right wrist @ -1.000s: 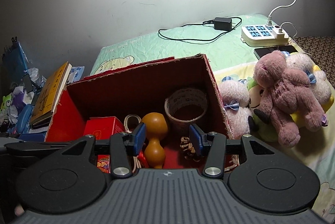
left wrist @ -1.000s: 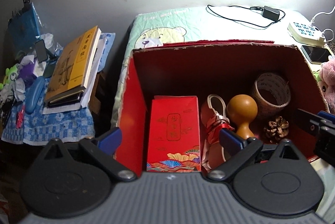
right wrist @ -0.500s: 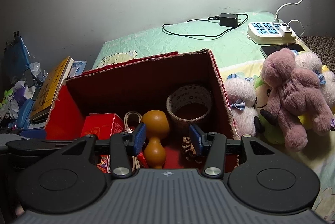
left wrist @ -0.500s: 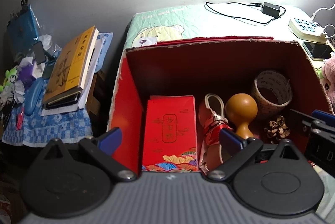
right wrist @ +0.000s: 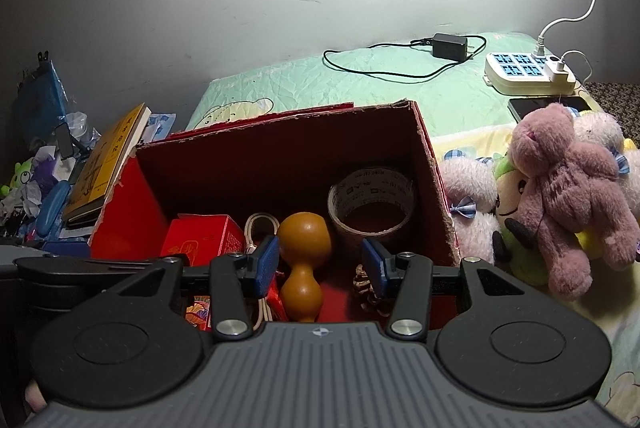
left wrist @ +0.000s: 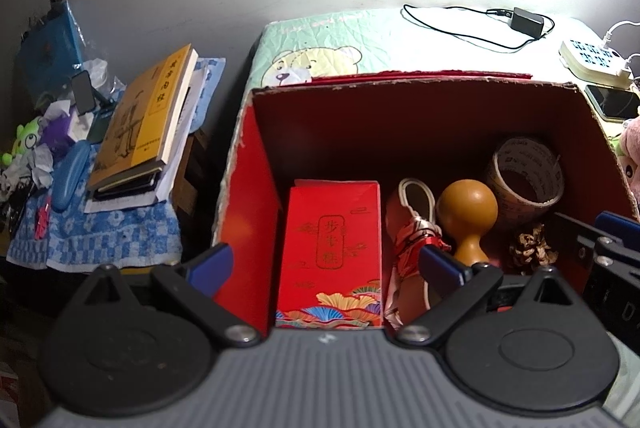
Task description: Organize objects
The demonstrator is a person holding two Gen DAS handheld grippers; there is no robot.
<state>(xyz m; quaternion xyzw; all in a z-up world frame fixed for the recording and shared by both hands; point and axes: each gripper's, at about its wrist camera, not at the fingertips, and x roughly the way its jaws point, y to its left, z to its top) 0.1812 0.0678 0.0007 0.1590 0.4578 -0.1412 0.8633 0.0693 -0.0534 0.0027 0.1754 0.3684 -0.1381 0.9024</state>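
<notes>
Left wrist view: the red cardboard box [left wrist: 248, 196] is seen closer and bigger than a moment ago, so both tools have been brought nearer to it. The box sits on the bed [right wrist: 400, 88], near its left edge. Inside are seen a red packet [left wrist: 332, 240], a folded umbrella [left wrist: 412, 240], a wooden gourd [left wrist: 466, 212], a tape roll [left wrist: 524, 168] and a pine cone [left wrist: 534, 248]. The left gripper [left wrist: 324, 264] is held wide and empty. The right gripper [right wrist: 320, 260] is parted less widely and empty too. Nothing is picked yet, so a choice is probably still being made. The near wall of the box is hidden by the tools. The plush toys [right wrist: 568, 188] beside the box are cut off.
</notes>
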